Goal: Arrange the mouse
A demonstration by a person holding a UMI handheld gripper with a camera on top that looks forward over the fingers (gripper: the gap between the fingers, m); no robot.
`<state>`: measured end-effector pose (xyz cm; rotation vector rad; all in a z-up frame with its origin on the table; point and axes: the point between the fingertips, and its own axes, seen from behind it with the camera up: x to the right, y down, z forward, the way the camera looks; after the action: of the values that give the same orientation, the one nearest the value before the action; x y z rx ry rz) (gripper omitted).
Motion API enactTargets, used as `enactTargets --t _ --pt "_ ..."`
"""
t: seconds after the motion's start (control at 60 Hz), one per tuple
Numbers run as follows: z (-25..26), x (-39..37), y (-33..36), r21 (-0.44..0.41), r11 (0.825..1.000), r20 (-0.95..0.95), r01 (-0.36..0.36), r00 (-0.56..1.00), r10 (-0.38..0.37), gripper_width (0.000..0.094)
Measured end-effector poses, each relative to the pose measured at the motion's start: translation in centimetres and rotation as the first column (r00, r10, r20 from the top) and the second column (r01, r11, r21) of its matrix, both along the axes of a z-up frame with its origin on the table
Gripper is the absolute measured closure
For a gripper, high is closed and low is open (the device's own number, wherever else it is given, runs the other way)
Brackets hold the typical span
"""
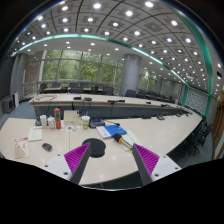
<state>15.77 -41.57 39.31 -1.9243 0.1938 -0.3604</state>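
Spread wide, my claw (110, 160) hangs over the pale table (165, 135) with nothing between its fingers; the purple pads (76, 156) stand well apart, one at either side. Between the fingers I see a black rounded thing (96, 148) lying on the table close to the left finger; it may be the mouse, though I cannot tell for sure. Just beyond the fingers lies a blue flat item (112, 130) with white papers beside it. Farther to the left I make out a small dark object (47, 147) on the table, a sheet of paper (22, 147) near it, and behind them a red can (58, 113) standing upright among a few containers. Beyond the table runs a long row of desks (105, 100) with dark chairs (150, 98), and past those the windows (80, 70) show green outside. Overhead, rows of round ceiling lights (110, 22) shine.
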Motion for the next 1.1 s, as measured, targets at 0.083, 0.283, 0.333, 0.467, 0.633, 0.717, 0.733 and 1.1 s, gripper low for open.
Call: enactTargets --t 0.083,0.283,0.333,0.467,0.633,0.717,0.733,1.1 --pt "-1.1 0.2 0.1 -0.018 1.0 0.006 0.01 1.0 -0.01 0.0084" --pt "-9.0 -1.7 2.6 -0.075 0.997 0.001 0.006 1.0 -0.006 0.0084" --pt "-11.8 -2.9 3.4 -0.094 0.996 0.001 -0.009 1.0 0.009 0.0083" --pt "-20.1 -8.5 5.9 -0.138 0.986 -0.027 -0.091 0.996 0.088 0.0081" --pt "-30.5 -18.4 10.0 -0.233 0.949 -0.091 -0.211 0.977 0.195 0.0081" --pt "-33.5 -23.3 13.4 -0.24 0.932 -0.107 -0.273 0.961 0.254 0.0079" --pt "-33.8 -24.2 14.1 -0.237 0.929 -0.11 -0.286 0.958 0.266 0.0078" --pt "-38.3 -35.9 30.0 -0.216 0.903 -0.103 -0.37 0.929 0.356 0.0082"
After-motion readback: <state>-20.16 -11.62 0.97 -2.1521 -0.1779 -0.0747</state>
